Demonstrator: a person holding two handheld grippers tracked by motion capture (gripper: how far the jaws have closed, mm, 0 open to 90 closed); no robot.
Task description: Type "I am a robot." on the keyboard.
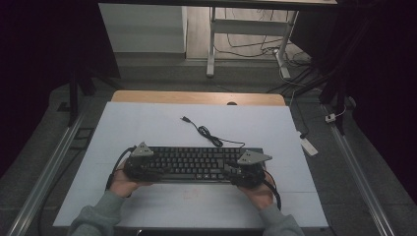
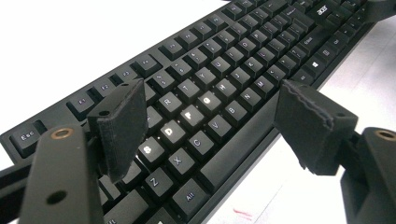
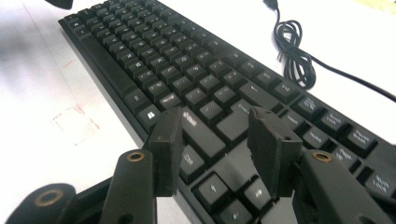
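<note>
The left claw [image 2: 210, 126] gapes wide over the left end of the keyboard [image 1: 194, 163], jaws astride its front edge. The right claw [image 3: 215, 149] hangs part-open above the right-hand keys. The keyboard lies flat on the white bench [image 1: 147, 128], its coiled cable [image 3: 294, 51] behind.

Around the white table

The white table top [image 1: 147, 128] has faint red marks [image 3: 74, 122] near its front; beyond it, a grey desk frame [image 1: 211, 44] and loose floor cables [image 1: 255, 46], perhaps power leads.
</note>
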